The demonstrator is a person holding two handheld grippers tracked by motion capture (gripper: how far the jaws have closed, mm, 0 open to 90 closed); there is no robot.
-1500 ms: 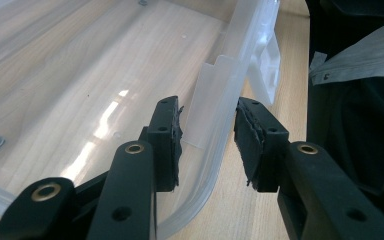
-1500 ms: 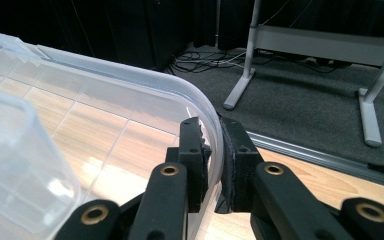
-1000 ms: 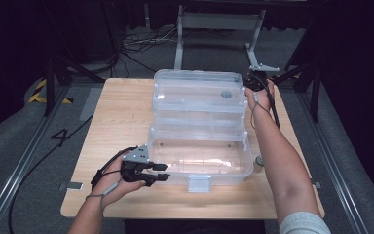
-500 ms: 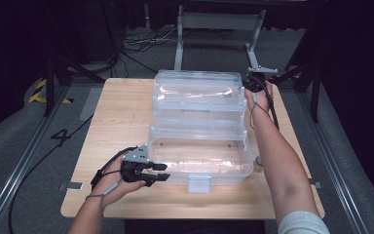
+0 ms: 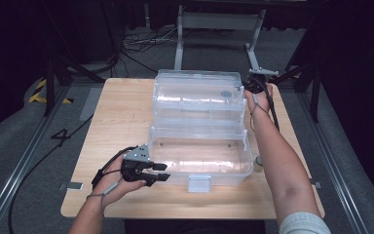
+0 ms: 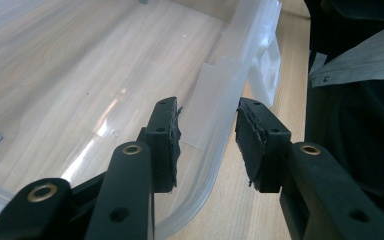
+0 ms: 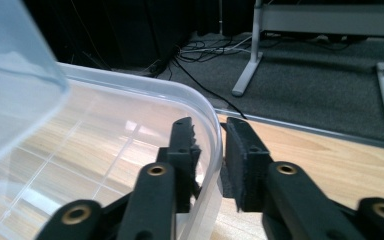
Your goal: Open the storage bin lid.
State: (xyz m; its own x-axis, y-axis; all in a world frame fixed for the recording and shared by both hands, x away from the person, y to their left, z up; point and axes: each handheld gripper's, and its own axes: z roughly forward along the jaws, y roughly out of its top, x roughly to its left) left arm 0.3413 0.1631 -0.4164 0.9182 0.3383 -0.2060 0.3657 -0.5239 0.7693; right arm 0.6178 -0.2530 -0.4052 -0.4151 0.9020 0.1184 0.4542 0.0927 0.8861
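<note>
A clear plastic box [image 5: 199, 146] lies on the table with its hinged lid [image 5: 197, 90] swung open toward the far side. My left gripper [image 5: 164, 172] is at the box's front left corner. In the left gripper view the box's front rim [image 6: 230, 100] runs between the jaws of that gripper [image 6: 207, 140], whose pads sit against it. My right gripper [image 5: 247, 87] is at the lid's far right corner. Its jaws [image 7: 212, 155] have just been opening and straddle the lid's rim [image 7: 130, 85], one pad inside and one outside, with a slim gap.
The wooden table [image 5: 121, 112] has bare room left of the box. A small round object [image 5: 259, 160] lies by the box's right side, under my right forearm. A metal stand [image 5: 214, 22] and cables [image 5: 141, 41] are on the floor beyond the table.
</note>
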